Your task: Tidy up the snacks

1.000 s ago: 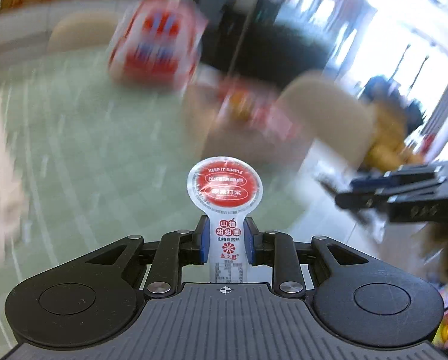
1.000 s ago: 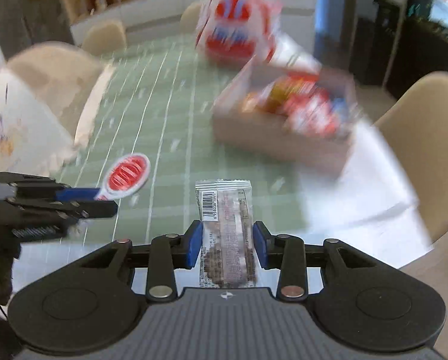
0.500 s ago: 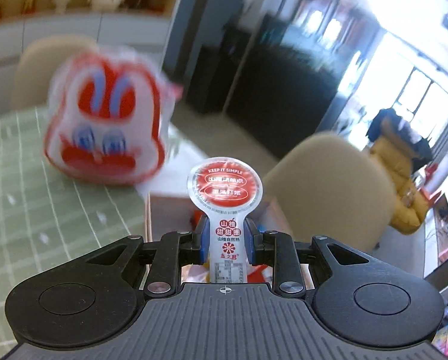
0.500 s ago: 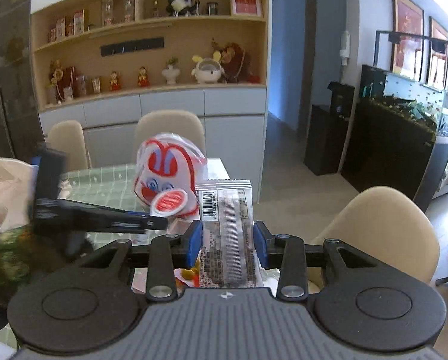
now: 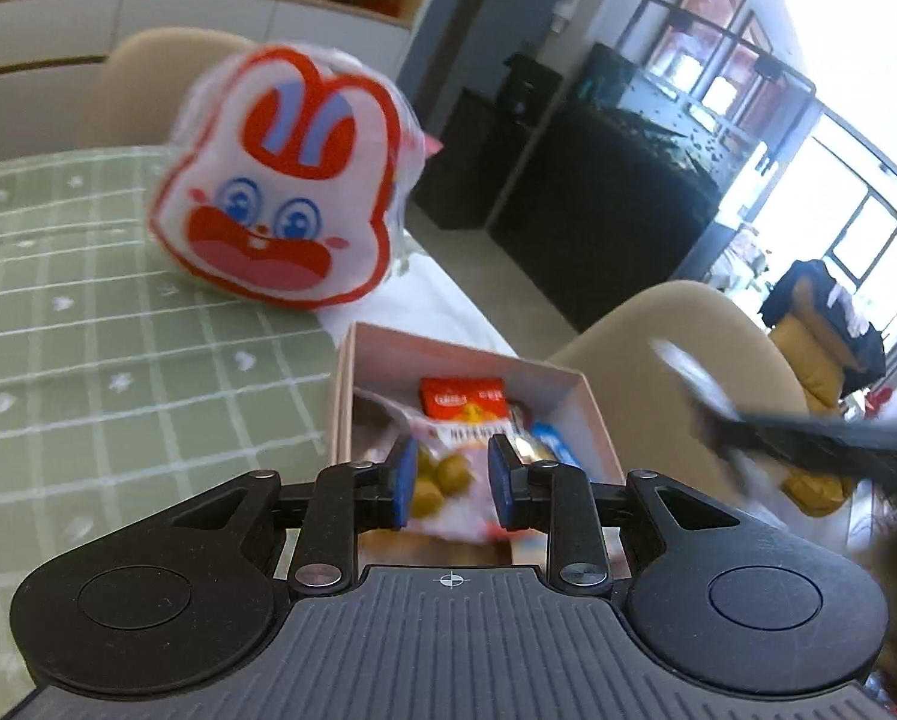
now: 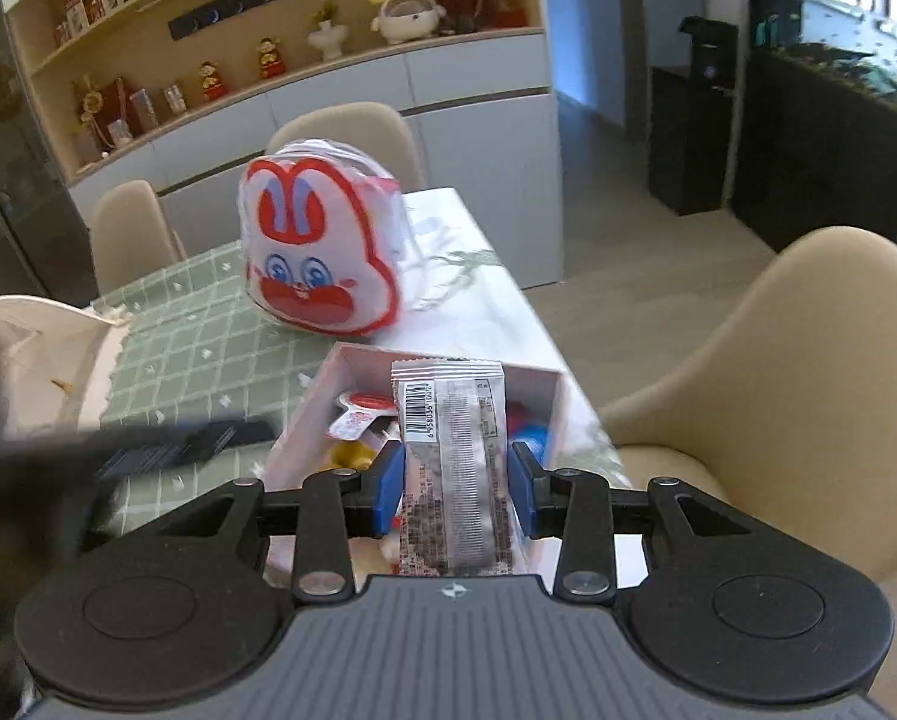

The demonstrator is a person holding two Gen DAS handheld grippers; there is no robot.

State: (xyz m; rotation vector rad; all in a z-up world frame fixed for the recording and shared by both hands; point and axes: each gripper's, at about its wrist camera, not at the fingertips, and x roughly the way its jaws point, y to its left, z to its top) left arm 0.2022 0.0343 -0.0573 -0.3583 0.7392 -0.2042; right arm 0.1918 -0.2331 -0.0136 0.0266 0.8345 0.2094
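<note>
A pale pink box (image 5: 592, 414) (image 6: 304, 420) holds several snack packets. My left gripper (image 5: 451, 483) hovers over its near side, open and empty. The red-and-white lollipop snack (image 6: 361, 411) it held lies inside the box. My right gripper (image 6: 454, 489) is over the box and its jaws stand a little wider than the grey barcoded snack packet (image 6: 454, 456), which stands upright between them. Whether the pads still touch it is unclear. The right gripper shows blurred at the right edge of the left wrist view (image 5: 808, 438).
A red-and-white rabbit-face bag (image 5: 280, 198) (image 6: 319, 252) stands on the green checked tablecloth (image 5: 88, 324) behind the box. Beige chairs (image 6: 796, 396) ring the table. A white bag (image 6: 34, 348) lies at the left. The table edge runs just right of the box.
My left gripper has opened and let the lollipop snack drop into the box. Both grippers have come down over the box. The right jaws have widened around the grey packet.
</note>
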